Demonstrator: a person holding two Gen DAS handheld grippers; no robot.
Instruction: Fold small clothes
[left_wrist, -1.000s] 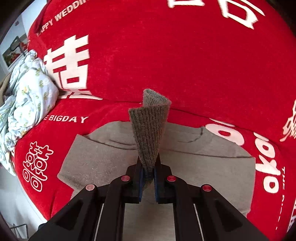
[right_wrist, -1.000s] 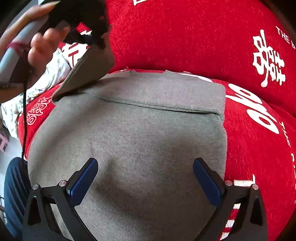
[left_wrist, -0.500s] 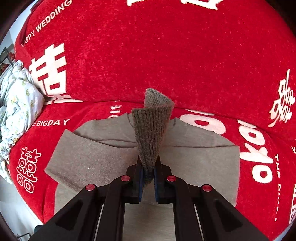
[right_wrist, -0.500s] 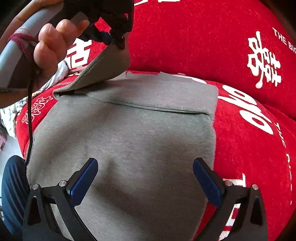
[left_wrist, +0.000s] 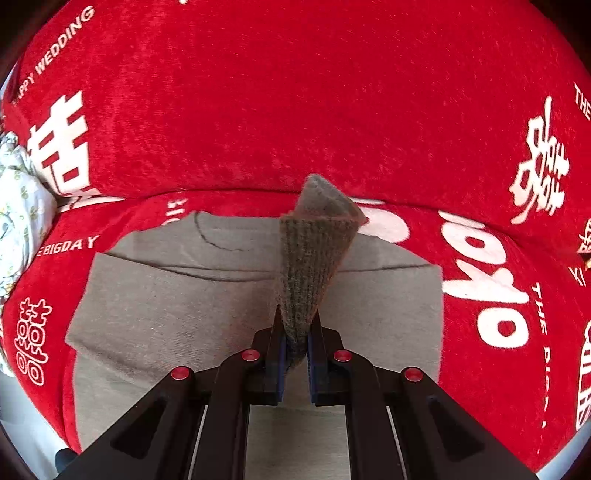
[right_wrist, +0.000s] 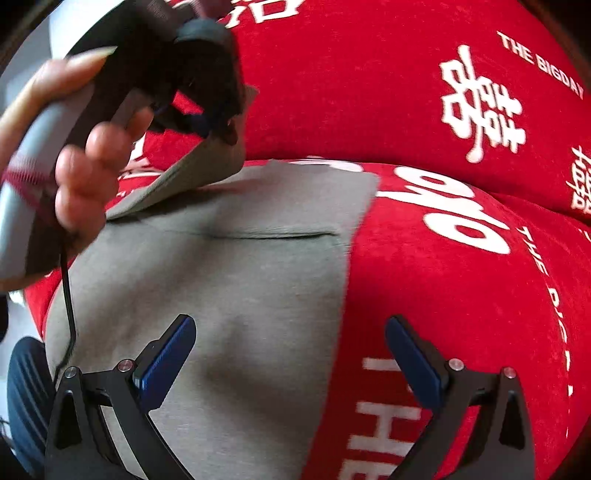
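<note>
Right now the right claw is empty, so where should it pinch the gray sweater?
Probably the gray sweater is best pinched at its straight right edge, coming from the red blanket side. That edge lies flat and bare, right between the open right gripper fingers. The left gripper already holds the ribbed cuff.

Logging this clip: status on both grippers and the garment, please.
Left gripper shut on ribbed cuff of grey knit sweater, sleeve lifted. Right gripper open, hovering over sweater body. Sweater lies on red printed blanket; nothing blocking.
</note>
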